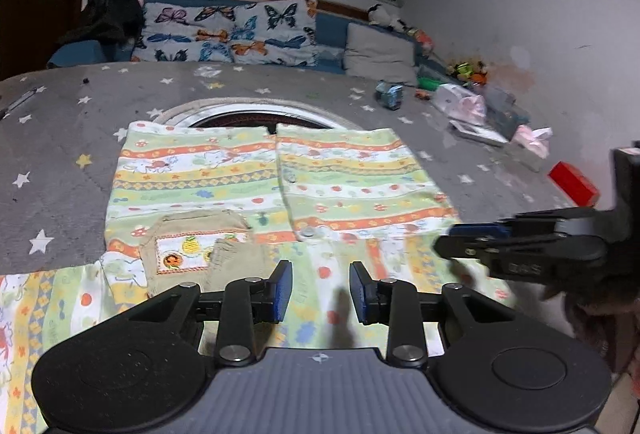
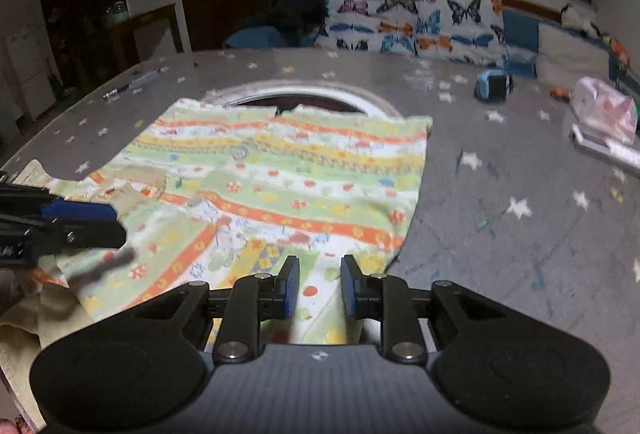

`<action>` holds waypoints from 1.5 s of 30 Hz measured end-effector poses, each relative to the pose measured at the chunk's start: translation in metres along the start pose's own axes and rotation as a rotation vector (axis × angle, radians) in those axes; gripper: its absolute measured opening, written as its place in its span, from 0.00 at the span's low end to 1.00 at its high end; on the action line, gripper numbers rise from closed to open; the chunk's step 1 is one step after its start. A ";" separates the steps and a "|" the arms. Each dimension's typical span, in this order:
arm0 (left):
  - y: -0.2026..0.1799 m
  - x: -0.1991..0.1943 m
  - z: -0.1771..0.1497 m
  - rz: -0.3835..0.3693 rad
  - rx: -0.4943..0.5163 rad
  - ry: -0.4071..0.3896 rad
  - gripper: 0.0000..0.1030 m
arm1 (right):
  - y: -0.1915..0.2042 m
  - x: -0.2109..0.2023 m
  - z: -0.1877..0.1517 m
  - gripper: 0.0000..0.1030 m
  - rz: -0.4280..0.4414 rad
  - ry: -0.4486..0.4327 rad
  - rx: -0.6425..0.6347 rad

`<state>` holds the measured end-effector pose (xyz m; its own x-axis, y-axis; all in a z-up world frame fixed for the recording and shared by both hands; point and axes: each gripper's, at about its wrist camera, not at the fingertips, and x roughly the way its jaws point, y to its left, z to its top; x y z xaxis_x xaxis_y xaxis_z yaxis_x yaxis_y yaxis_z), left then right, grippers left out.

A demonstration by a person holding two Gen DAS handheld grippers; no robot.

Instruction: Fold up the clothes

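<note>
Two grippers are in our hands, one for each. Our left gripper [image 1: 320, 292] sits low in the middle of the left wrist view, with its blue pads [image 1: 282, 290] a little apart. Nothing is pinched between them; we only see the cloth lying under the gap. Our right gripper [image 2: 319, 288] looks the same way low in the middle of the right wrist view, pads a bit apart and not squeezing anything. We think both are held a little open and tipped down so they can bite the near edge of the cloth.

Just past the pads lies the striped shirt [image 1: 280, 178], green, orange and yellow with little pictures on it. It is spread flat in the middle of both views so we can fold it. Its front opens down the middle, and a button [image 1: 307, 232] shows near the lower part of that line. One sleeve [image 1: 48, 310] trails off to the lower left of the left wrist view. We think it still has to be folded in.

On top of the shirt, left of our left gripper, lies a small tan garment [image 1: 200, 246] with a fruit patch. We think it may get in the way.

All of it rests on a grey star cloth [image 1: 60, 162]. Farther back, in the upper part, are butterfly pillows [image 1: 224, 30], and toys [image 1: 468, 70] sit at the right
</note>
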<state>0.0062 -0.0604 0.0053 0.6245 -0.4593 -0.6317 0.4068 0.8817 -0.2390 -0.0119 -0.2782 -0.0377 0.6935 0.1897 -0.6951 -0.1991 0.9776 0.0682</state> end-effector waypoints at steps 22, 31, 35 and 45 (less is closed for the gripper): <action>0.047 -0.062 -0.031 0.094 -0.099 -0.043 0.31 | 0.096 -0.004 -0.005 0.23 0.182 0.028 -0.230; 0.101 -0.116 -0.045 0.295 -0.234 -0.131 0.35 | 0.125 0.005 0.007 0.25 0.257 0.022 -0.271; 0.131 -0.133 -0.054 0.414 -0.305 -0.149 0.40 | 0.139 0.012 0.001 0.29 0.242 0.034 -0.332; 0.202 -0.151 -0.071 0.652 -0.487 -0.178 0.44 | 0.139 0.007 0.004 0.29 0.245 0.026 -0.311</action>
<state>-0.0530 0.1946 -0.0001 0.7477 0.1853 -0.6376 -0.3812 0.9060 -0.1837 -0.0319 -0.1409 -0.0308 0.5823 0.4072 -0.7037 -0.5591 0.8289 0.0170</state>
